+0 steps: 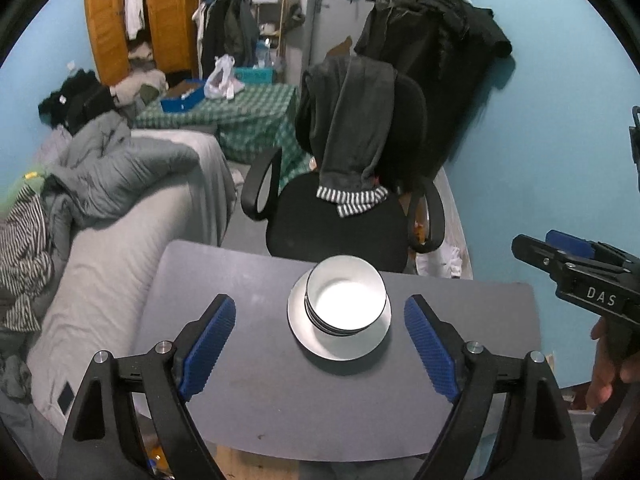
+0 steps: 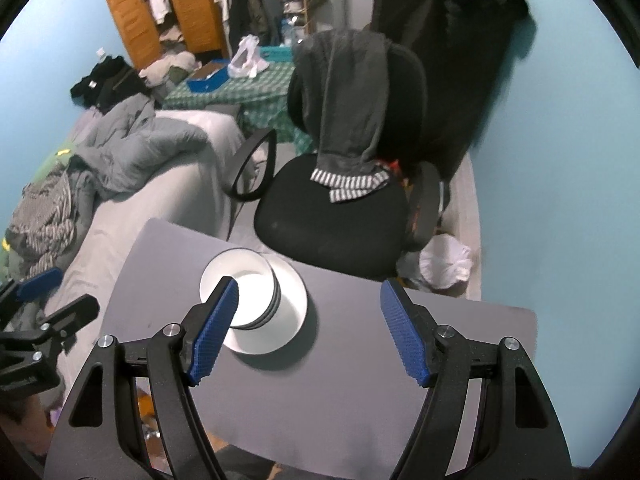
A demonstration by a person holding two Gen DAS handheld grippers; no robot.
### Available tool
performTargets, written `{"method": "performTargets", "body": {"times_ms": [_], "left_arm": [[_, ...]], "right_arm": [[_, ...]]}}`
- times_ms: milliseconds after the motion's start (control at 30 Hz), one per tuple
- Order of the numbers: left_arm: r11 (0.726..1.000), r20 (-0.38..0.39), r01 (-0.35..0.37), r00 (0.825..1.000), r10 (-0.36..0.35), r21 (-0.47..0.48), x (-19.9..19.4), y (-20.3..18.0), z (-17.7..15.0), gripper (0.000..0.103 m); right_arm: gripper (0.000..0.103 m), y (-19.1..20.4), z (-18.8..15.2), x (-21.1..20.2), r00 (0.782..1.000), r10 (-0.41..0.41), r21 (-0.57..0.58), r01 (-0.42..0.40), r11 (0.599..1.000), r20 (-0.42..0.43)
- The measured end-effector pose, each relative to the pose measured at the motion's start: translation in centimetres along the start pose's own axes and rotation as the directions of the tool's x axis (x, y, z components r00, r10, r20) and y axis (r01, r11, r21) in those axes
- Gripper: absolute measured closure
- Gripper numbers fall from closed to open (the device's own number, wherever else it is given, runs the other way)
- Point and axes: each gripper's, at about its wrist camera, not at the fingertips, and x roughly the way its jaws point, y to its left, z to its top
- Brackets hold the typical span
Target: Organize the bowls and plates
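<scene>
Hovering above the grey table (image 1: 224, 280), both grippers point steeply down at it, and neither has hold of anything. On the table sits a white plate (image 1: 340, 344) with a stack of white bowls (image 1: 346, 300) on it — dark rims show down the side of the stack, and the top bowl is empty, glaring bright under the light. The stack sits toward the far side of the plate, leaving a crescent of bare plate at the near edge.

The left gripper (image 1: 320, 340) has its jaws spread as wide as they go, blue ribbed pads (image 1: 210, 344) well apart, and from its own view the plate and bowls lie between them, down below, untouched. The right gripper (image 2: 310, 330) stands open too, somewhat less wide — nothing between its pads but bare tabletop; its left pad (image 2: 214, 336) crosses in front of the bowls in that view without touching them. The stack (image 2: 240, 280) lies left of that gripper's centre.

From the left view, the right gripper shows at the right edge, with a hand (image 1: 604, 368) wrapped on its grip. Beyond the table stands a black office chair (image 1: 340, 220) with a dark garment (image 1: 352, 120) draped over its back, striped cuffs hanging onto the seat. A bed (image 1: 100, 260) with a rumpled grey duvet (image 1: 120, 168) runs along the left, touching or just beside the table's edge
</scene>
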Motion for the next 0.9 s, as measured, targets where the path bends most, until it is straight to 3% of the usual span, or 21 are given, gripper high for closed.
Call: {"method": "performTargets", "body": {"times_ms": [233, 533, 900], "left_arm": [[1.000, 0.047, 0.017, 0.999, -0.016, -0.021, -1.9, 0.3, -0.1, 0.015], [1.000, 0.088, -0.018, 0.996, 0.017, 0.016, -3.3, -0.1, -0.6, 0.015], [1.000, 0.093, 0.003, 0.996, -0.004, 0.004, -4.0, 0.3, -0.4, 0.015]], "right_arm": [[0.030, 0.2, -0.8, -2.5, 0.999, -0.032, 0.029, 0.030, 0.999, 0.045], [0.030, 1.0, -1.8, -4.1, 0.996, -0.030, 0.042, 0.027, 0.999, 0.081], [0.030, 1.2, -1.8, -4.7, 0.996, -0.040, 0.047, 0.036, 0.998, 0.085]]}}
